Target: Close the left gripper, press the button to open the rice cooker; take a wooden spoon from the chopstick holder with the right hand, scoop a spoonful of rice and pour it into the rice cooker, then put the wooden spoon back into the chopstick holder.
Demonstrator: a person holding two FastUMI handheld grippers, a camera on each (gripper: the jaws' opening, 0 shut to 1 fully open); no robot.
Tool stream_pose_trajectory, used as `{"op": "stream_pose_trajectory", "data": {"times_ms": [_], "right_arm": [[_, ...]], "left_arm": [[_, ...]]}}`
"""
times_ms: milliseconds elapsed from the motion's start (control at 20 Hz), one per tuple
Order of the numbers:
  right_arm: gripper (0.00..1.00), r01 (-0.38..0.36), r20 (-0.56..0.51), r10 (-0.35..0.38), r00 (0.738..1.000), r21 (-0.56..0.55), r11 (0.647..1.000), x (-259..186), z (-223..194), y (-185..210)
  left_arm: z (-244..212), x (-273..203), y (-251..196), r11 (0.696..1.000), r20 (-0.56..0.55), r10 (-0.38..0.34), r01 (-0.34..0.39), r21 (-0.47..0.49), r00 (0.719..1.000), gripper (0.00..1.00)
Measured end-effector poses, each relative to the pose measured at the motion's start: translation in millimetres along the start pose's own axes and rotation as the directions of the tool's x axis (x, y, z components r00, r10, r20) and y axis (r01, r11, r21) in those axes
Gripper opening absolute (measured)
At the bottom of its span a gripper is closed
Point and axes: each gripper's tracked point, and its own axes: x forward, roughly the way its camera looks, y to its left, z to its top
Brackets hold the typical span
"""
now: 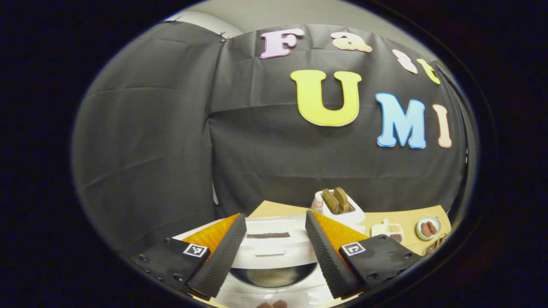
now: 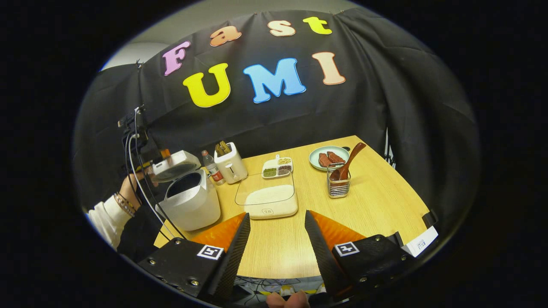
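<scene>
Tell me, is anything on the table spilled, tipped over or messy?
Nothing stands out. The rice cooker stands upright with its lid up, the wooden spoon leans in the chopstick holder, and the rice lies inside its clear box. The toaster, bottle and plate all sit upright on the table.
</scene>
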Motion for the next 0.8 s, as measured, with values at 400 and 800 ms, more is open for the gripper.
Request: {"op": "stream_pose_trajectory", "data": {"times_ms": [400, 800], "right_arm": [[0.79, -0.003, -0.014, 0.003, 1.000, 0.010, 1.000, -0.7, -7.9, 1.9], [0.79, -0.014, 0.006, 0.014, 1.000, 0.022, 1.000, -4.6, -4.9, 4.8]], "left_arm": [[-98.0, 0.1, -7.5, 1.000, -0.148, 0.011, -0.010, 0.010, 0.989, 1.00], [-107.1, -4.7, -12.5, 1.000, -0.192, -0.012, 0.016, 0.017, 0.981, 1.00]]}}
